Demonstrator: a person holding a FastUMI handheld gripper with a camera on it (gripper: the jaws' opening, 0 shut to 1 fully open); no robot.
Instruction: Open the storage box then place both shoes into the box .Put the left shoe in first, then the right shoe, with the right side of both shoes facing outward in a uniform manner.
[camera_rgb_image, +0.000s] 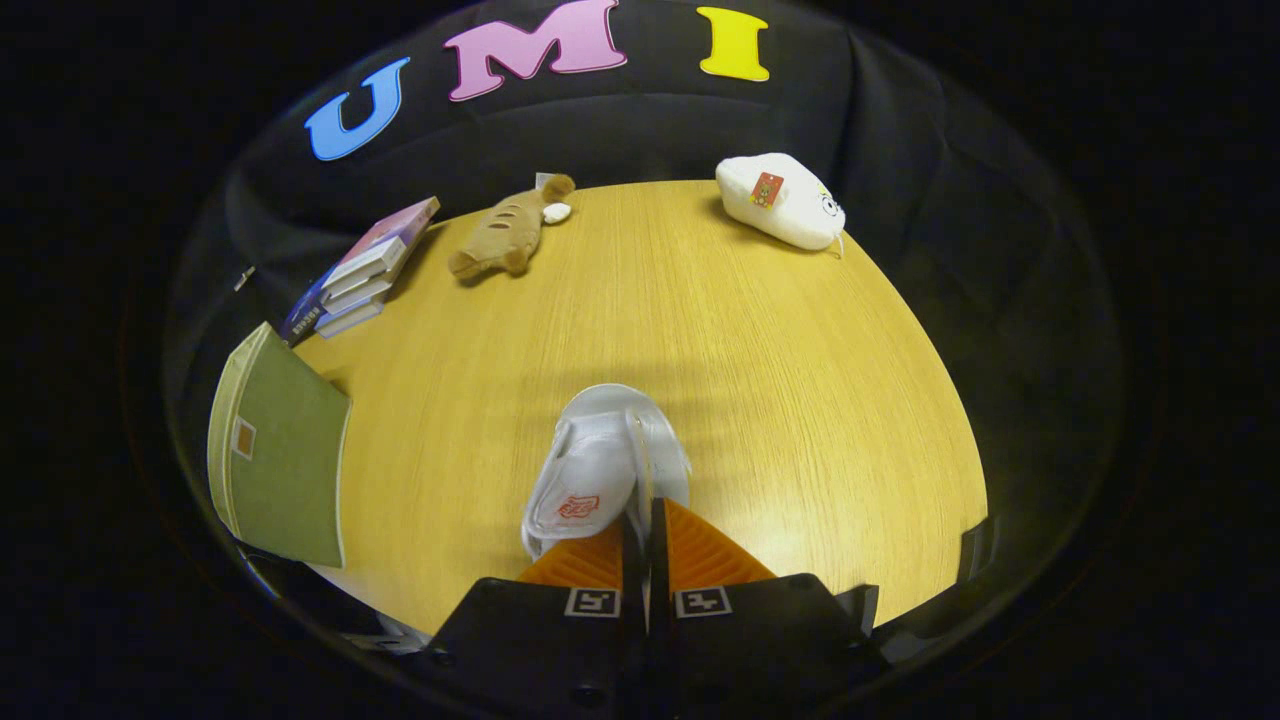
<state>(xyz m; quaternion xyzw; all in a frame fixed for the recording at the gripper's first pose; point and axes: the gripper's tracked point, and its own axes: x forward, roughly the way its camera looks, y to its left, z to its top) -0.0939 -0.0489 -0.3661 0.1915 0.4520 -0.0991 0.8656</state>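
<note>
Bench (780, 400) first, as our landmark: wood-grained, carrying everything we see. At its left edge stands the green box (285, 460), lid side toward us; whether it is open we cannot tell. Behind the box, books (360, 275) are stacked; farther along the back edge lie a brown plush (505, 235) and a white plush (785, 200). Near the bench's front middle, a white shoe (600, 470) hangs from our gripper (645, 530). The jaws are nearly closed, pinching a thin edge of the shoe's upper. We judge the shoe light and soft, likely to swing or fold, so a hold on the firmer collar or heel should steady it.
</note>
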